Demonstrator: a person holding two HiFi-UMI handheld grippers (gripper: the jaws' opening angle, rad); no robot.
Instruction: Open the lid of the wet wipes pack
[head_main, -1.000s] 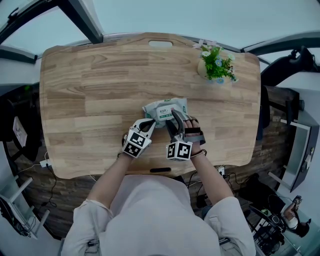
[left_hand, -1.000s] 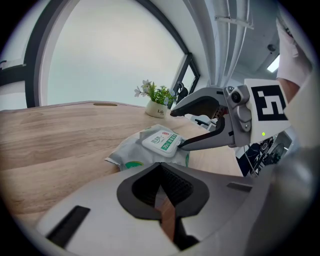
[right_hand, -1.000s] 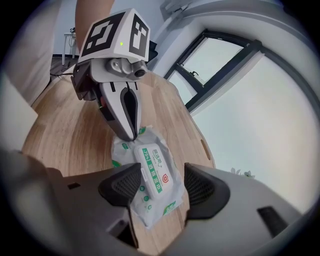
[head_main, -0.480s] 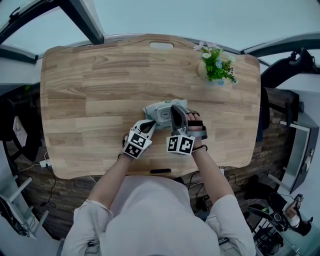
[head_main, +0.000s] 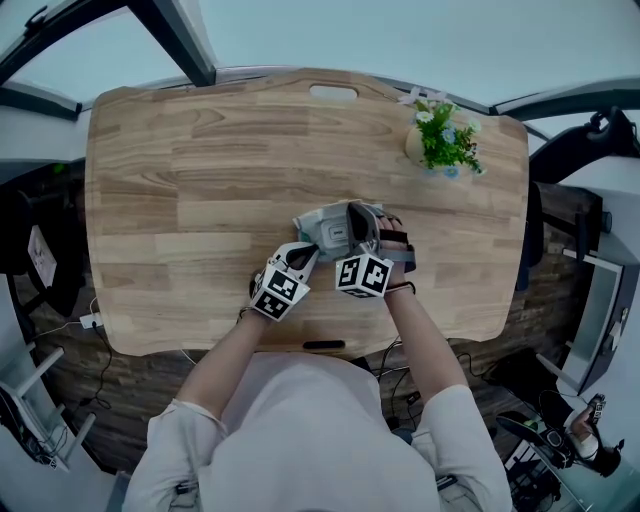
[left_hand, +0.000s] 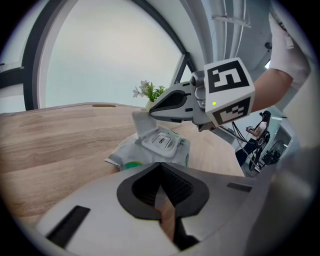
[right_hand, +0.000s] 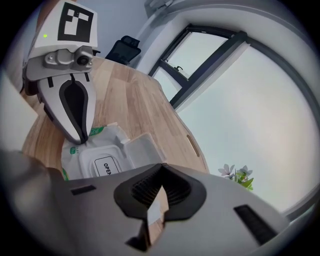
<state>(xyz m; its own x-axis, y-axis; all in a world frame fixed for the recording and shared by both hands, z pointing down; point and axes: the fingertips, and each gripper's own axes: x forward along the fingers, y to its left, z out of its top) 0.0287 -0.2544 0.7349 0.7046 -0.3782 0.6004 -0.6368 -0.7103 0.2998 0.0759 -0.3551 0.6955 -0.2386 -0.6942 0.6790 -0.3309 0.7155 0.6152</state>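
Mid-frame on table (head_main: 180, 160), wet wipes pack (head_main: 322, 235) lying flat; I'm pinching its near edge w/ left gripper (right_hand: 81, 141). Right gripper (left_hand: 151, 113) jaws just been closing onto raised lid (left_hand: 142, 126): lid-lift step. Nxt: folding lid fully back.

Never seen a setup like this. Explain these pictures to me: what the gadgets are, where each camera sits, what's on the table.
No robot here. A person holds a two-jaw hand-held gripper in each hand. The top-down picture comes from a camera on the person's head. The other two come from cameras riding on each gripper, looking along its jaws. On the wooden table lie a wet wipes pack and a small potted plant. The left hand-held gripper is closed on the pack's near edge, steadying it. The right hand-held gripper has just closed its jaws on the pack's plastic lid, which stands raised.
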